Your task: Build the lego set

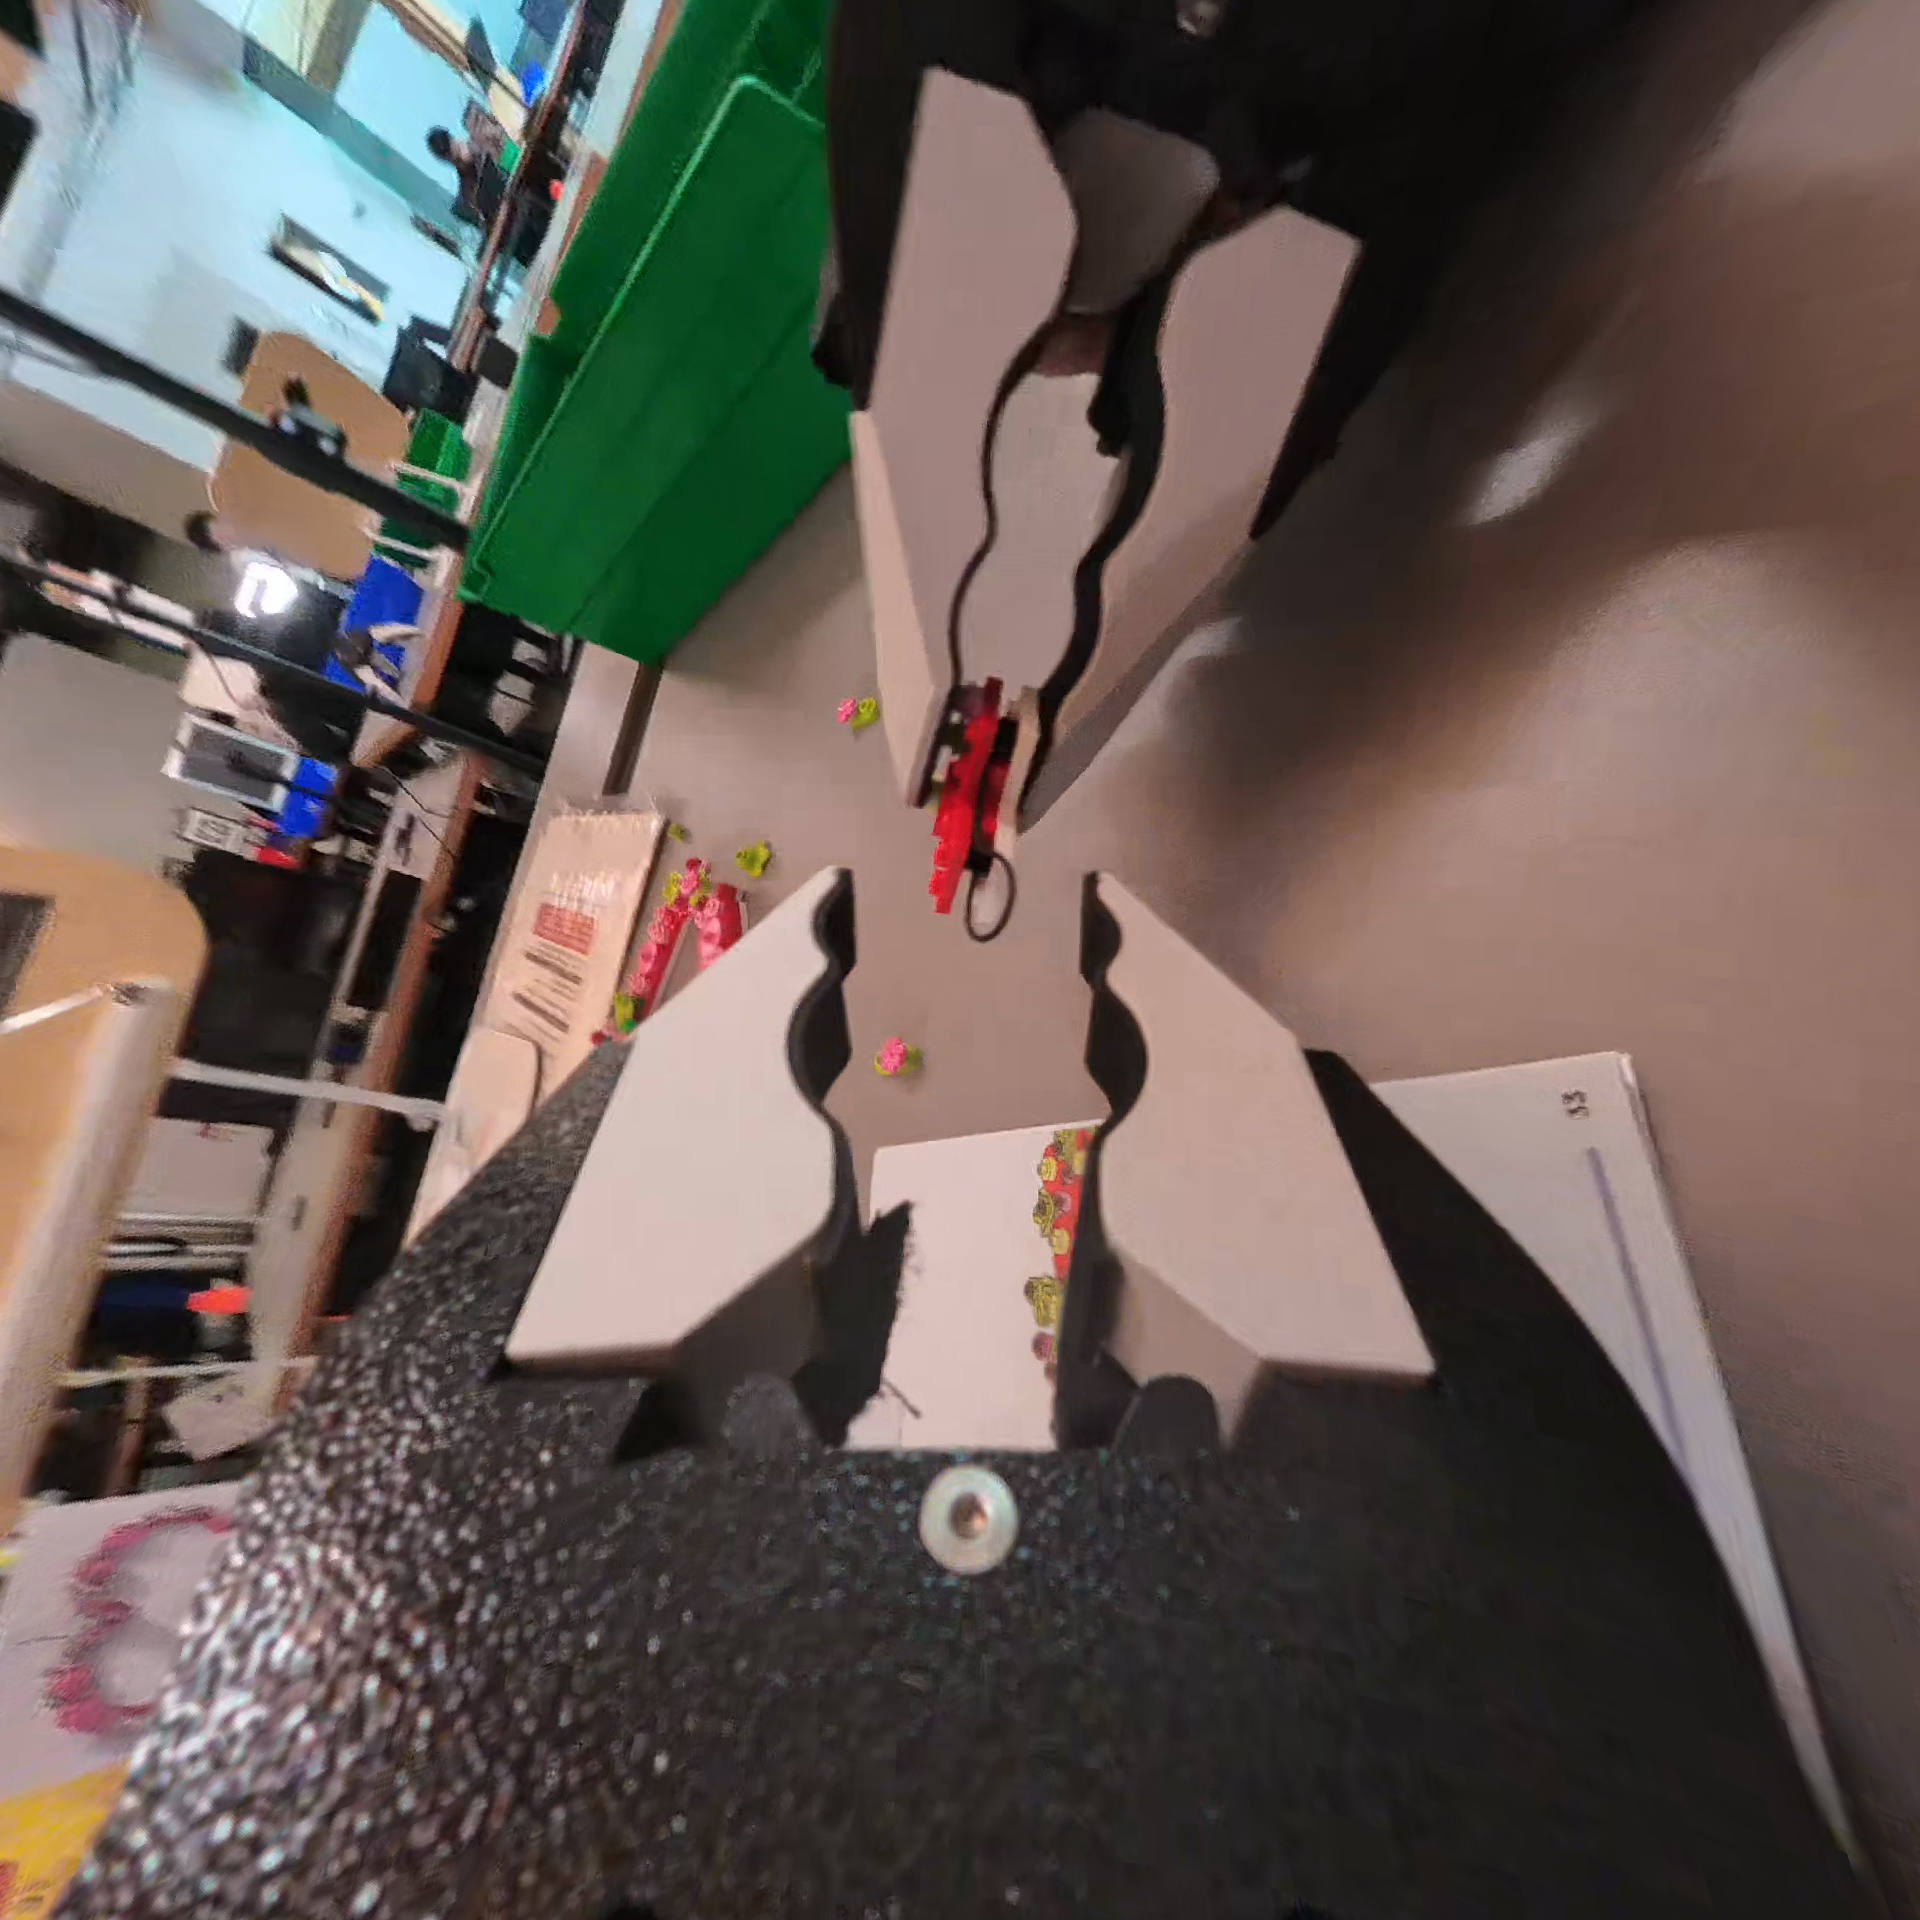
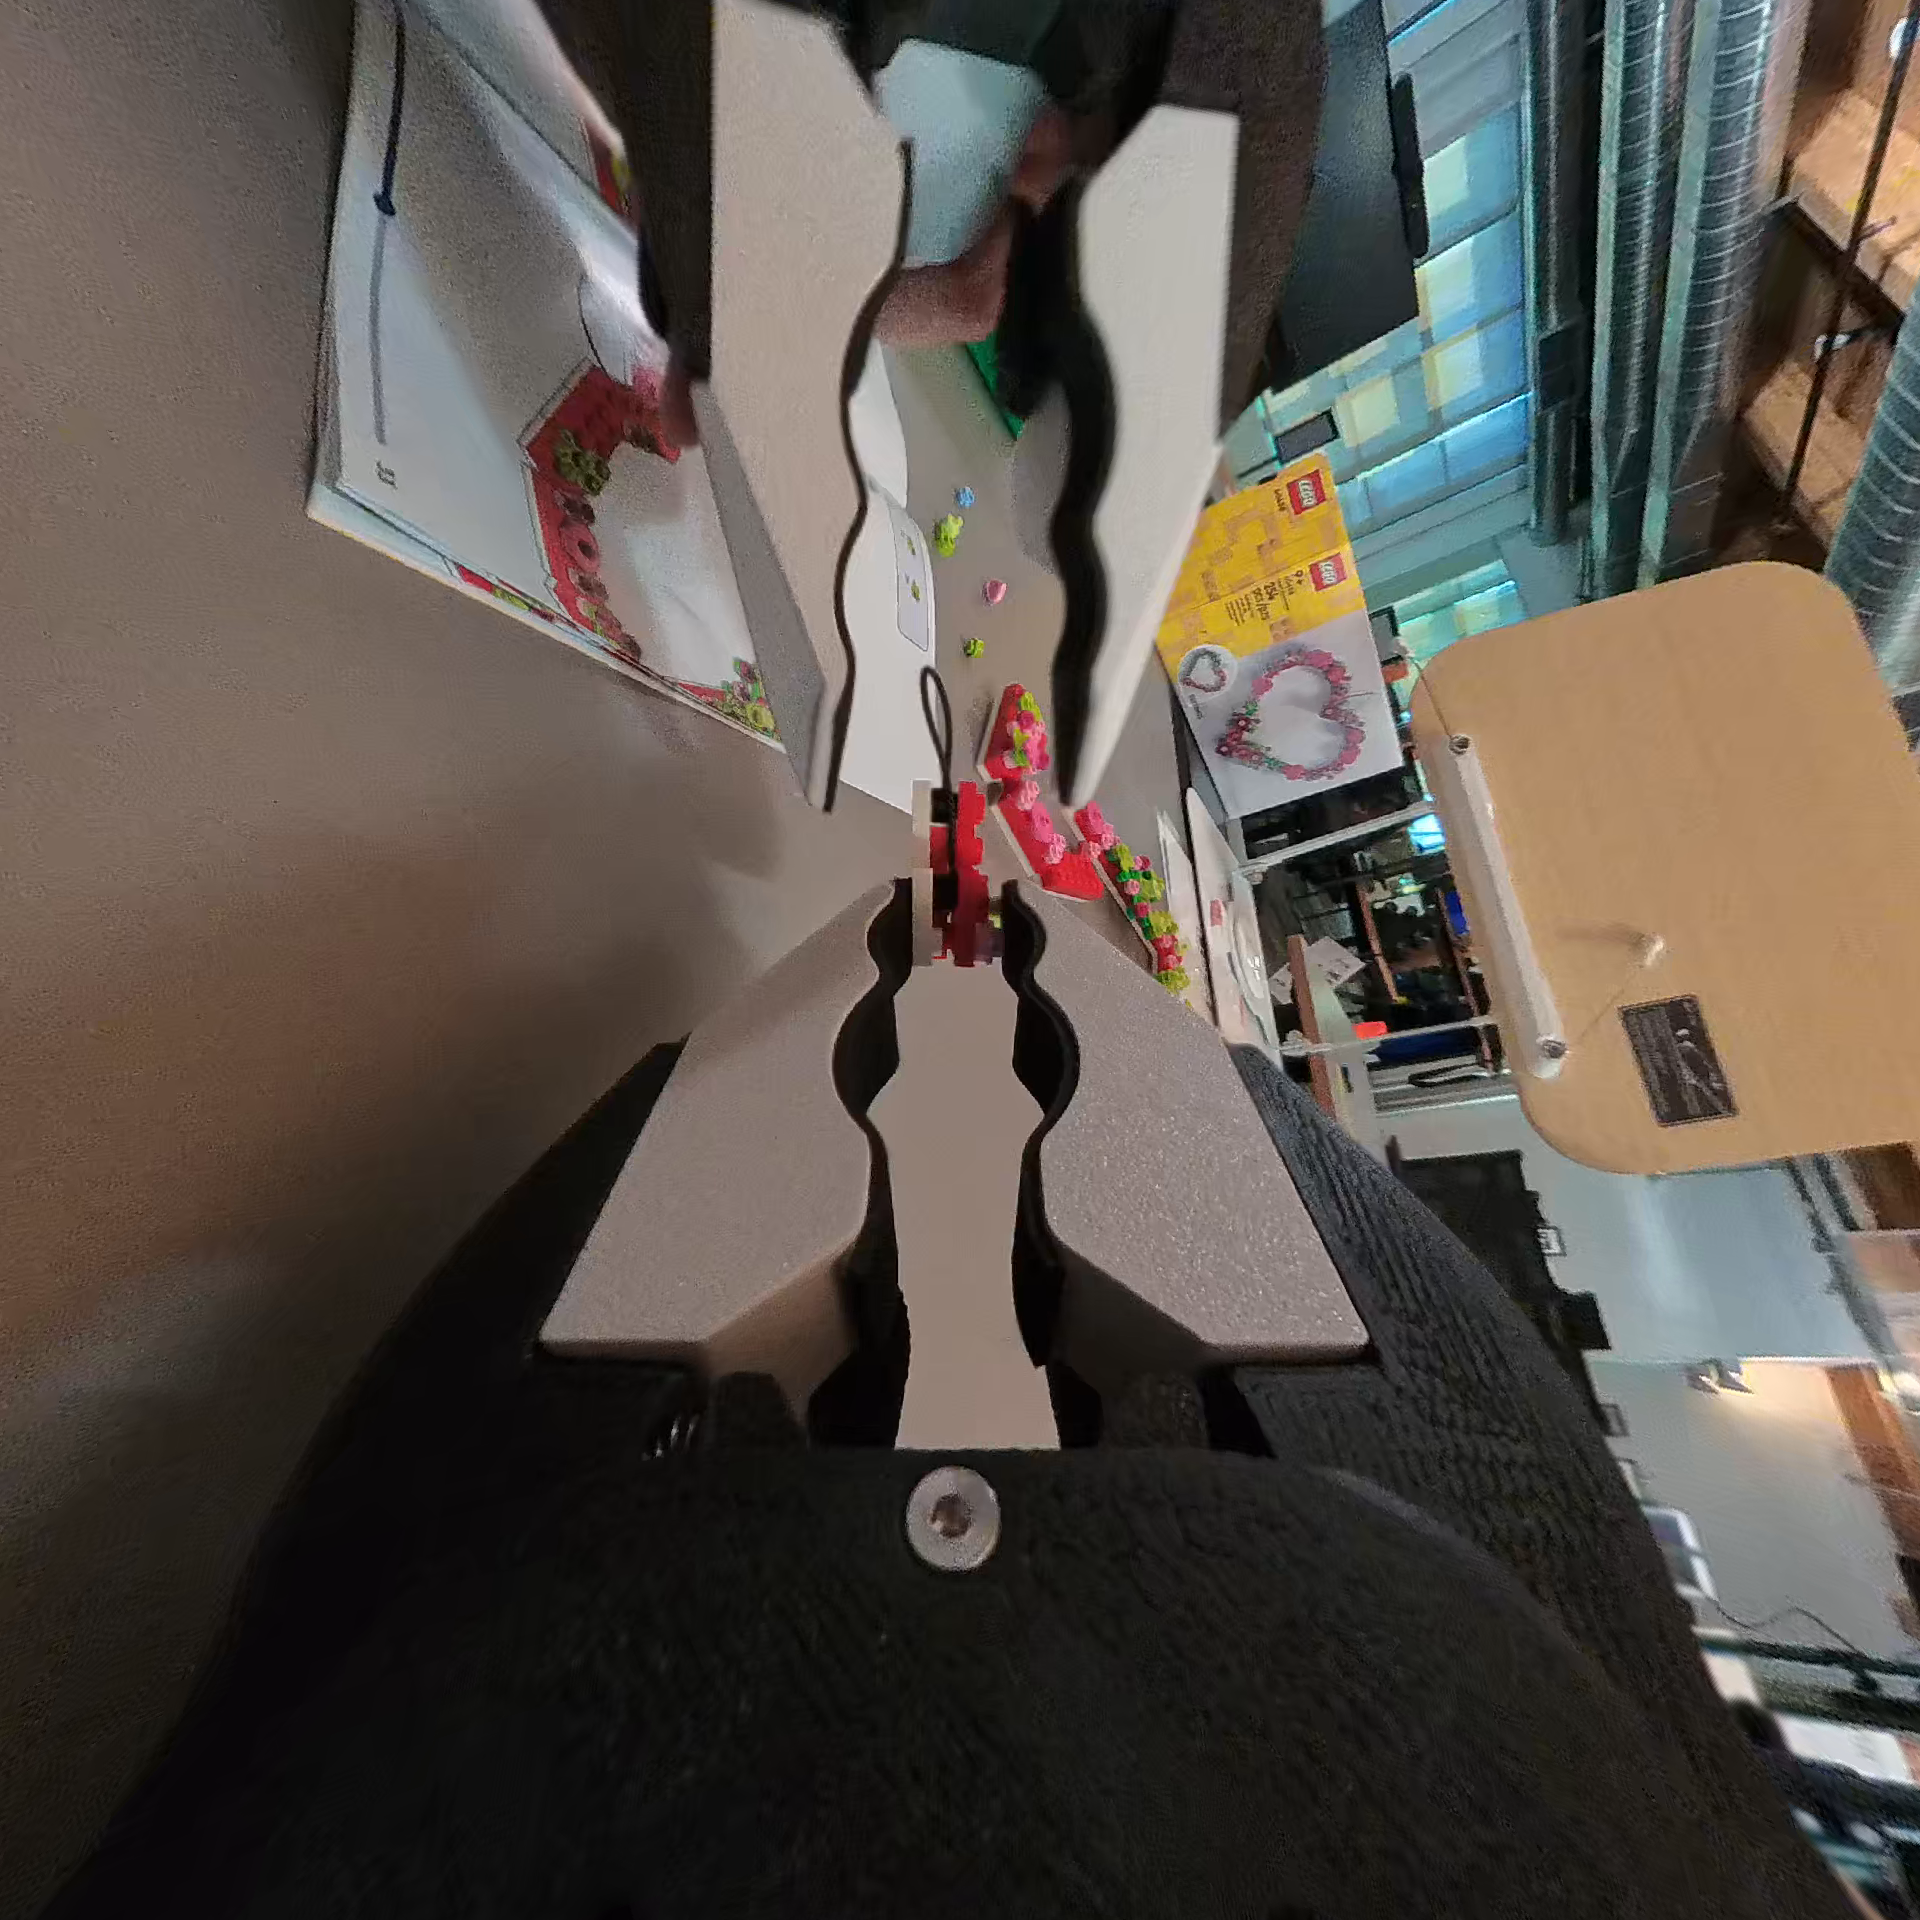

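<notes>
The red Lego assembly [image 1: 971,800], with a black cord loop [image 1: 987,904] hanging off it, sits clamped between the fingertips of your right gripper [image 1: 982,743], which reaches in from the far side in your left wrist view. Your left gripper [image 1: 966,904] faces it with its fingers spread apart and nothing between them, just short of the loop. Under that gripper lies the open instruction booklet [image 1: 1507,1164] on the grey table [image 1: 1558,779]; loose pink and green flower pieces [image 1: 896,1056] lie near it, and a green bin [image 1: 665,416] stands further off.

In your right wrist view, your right gripper [image 2: 956,914] pinches the same red assembly [image 2: 961,883] at its tips, held above the table. Your left gripper [image 2: 945,800] is opposite, fingers parted. Beyond them lie a partly built heart section [image 2: 1039,810] and the set's box [image 2: 1278,644].
</notes>
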